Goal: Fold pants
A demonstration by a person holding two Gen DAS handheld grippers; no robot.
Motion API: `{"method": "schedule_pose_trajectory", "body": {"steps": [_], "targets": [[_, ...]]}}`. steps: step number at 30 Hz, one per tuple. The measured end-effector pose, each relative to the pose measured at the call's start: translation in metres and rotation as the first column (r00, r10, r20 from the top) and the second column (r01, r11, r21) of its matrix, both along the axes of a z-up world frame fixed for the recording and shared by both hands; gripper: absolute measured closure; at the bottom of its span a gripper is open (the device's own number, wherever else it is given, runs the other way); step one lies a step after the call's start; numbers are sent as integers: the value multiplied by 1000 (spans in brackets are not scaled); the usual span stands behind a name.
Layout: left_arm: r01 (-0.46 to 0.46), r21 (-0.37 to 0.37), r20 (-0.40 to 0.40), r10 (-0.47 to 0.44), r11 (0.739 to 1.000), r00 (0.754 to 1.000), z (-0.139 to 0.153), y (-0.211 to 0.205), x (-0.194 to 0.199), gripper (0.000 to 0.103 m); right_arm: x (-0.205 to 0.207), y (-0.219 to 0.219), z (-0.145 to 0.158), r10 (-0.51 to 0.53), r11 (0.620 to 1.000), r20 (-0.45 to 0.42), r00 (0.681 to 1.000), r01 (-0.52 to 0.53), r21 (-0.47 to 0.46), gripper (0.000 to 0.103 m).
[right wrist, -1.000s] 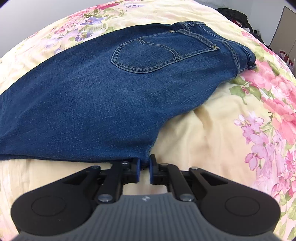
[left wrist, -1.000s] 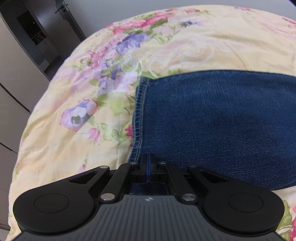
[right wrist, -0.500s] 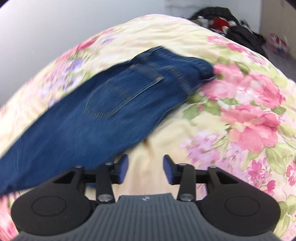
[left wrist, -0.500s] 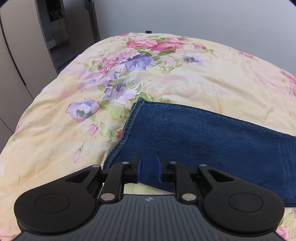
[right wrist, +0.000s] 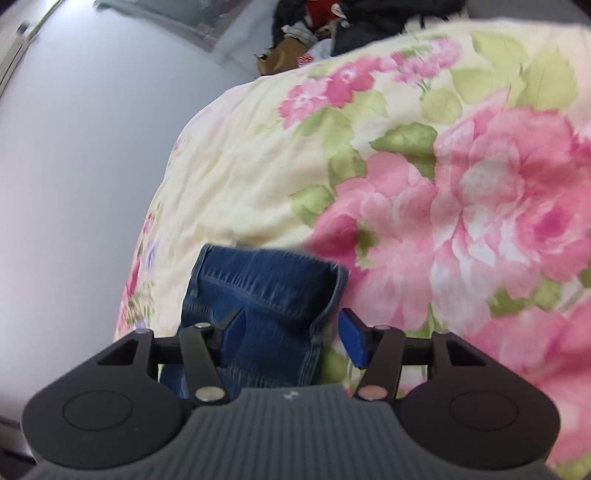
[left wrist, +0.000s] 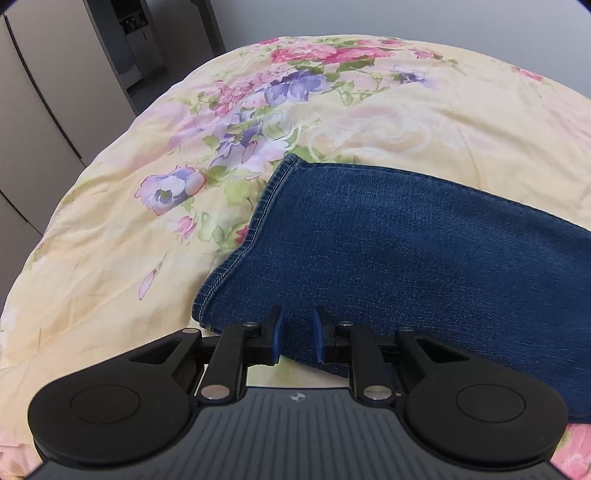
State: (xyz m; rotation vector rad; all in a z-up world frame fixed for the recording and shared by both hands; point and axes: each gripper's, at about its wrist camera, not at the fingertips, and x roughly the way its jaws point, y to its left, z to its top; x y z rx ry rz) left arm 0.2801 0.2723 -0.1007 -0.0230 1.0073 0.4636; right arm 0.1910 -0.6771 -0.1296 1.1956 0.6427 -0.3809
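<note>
Blue denim pants [left wrist: 406, 251] lie flat on a floral bedspread [left wrist: 369, 122]. The left gripper [left wrist: 297, 334] hovers by the hem, jaws slightly parted, having just been opening, pinching nothing. The right gripper [right wrist: 291, 334], jaws just widening, straddles the waistband [right wrist: 266, 280] without pressing it.

I see a cream floral quilt [left wrist: 424, 122] filling most of my left view, printed with pink and purple blooms and green leaves, lightly creased. Beyond its far left edge stand beige cabinet doors [left wrist: 40, 110] with dark seams. On my right view the same quilt [right wrist: 258, 177] shows large pink roses, blurred, against a plain grey wall [right wrist: 81, 155]. Past the quilt's top edge lies a dark heap of clothes [right wrist: 332, 29], too blurred to sort out.
</note>
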Motion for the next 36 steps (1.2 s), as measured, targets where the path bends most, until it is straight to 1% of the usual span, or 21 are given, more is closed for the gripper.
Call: {"method": "schedule_pose_trajectory", "body": {"steps": [4,5,7,9,10,11,12,13,14,16,18,19,21,23,24,25,27,29,31,33,36], "targets": [[-12,36,-15,13,999,1000,-7,-6,5,81,19,-14,-28,20,998,47,999,-23,61,50],[-15,47,-19,16,999,1000,-8,-7,6,81,23,-15,-32,29,998,56,998,-32,63,53],[-19,63,-22,20,998,1000,-10,-10,8,81,30,-14,-30,64,997,51,997,-66,33,70],[-20,72,-25,22,997,999,-11,-12,10,81,36,-10,-17,123,991,41,992,-121,-56,87],[-18,76,-26,20,997,999,-12,-12,11,81,39,-5,-2,157,981,51,986,-150,-124,92],[-18,81,-27,20,997,999,-12,-12,11,81,41,1,14,196,961,76,978,-176,-213,94],[-17,87,-28,19,996,999,-13,-13,12,81,43,8,33,247,917,110,963,-196,-346,98],[-14,93,-31,17,996,999,-14,-14,12,81,47,16,45,303,853,100,948,-222,-472,101],[-11,100,-35,14,995,999,-16,-15,13,81,54,18,46,322,810,41,946,-253,-530,101],[-10,113,-38,15,994,999,-18,-17,15,81,68,8,24,297,831,-65,953,-292,-473,101],[-14,122,-34,19,992,999,-19,-18,15,81,76,9,0,301,815,-149,942,-335,-472,101],[-11,124,-35,15,992,999,-18,-18,14,81,76,9,-8,294,816,-160,942,-334,-472,101],[-9,114,-33,13,993,999,-15,-16,14,78,74,4,-15,263,851,-152,953,-303,-428,99],[-33,95,-15,35,995,999,-10,-9,10,66,76,2,-13,250,861,-175,952,-301,-409,93],[-56,82,6,56,995,998,-6,-5,7,56,70,3,-7,253,853,-193,948,-312,-417,89],[-77,62,39,75,995,996,-1,0,1,49,71,6,-1,249,839,-215,944,-321,-439,83],[-115,-1,103,114,993,988,8,11,-11,44,72,15,17,232,792,-263,937,-338,-509,75],[-147,-107,159,163,983,974,17,24,-25,42,69,23,35,216,749,-292,932,-350,-563,72],[-170,-224,213,219,960,952,22,38,-41,40,66,33,52,224,732,-273,935,-347,-587,72],[-196,-362,256,299,912,919,22,53,-59,37,66,52,67,260,712,-248,933,-358,-603,72],[-226,-564,248,424,794,871,6,80,-85,37,76,95,82,343,673,-243,907,-418,-610,72]]}}
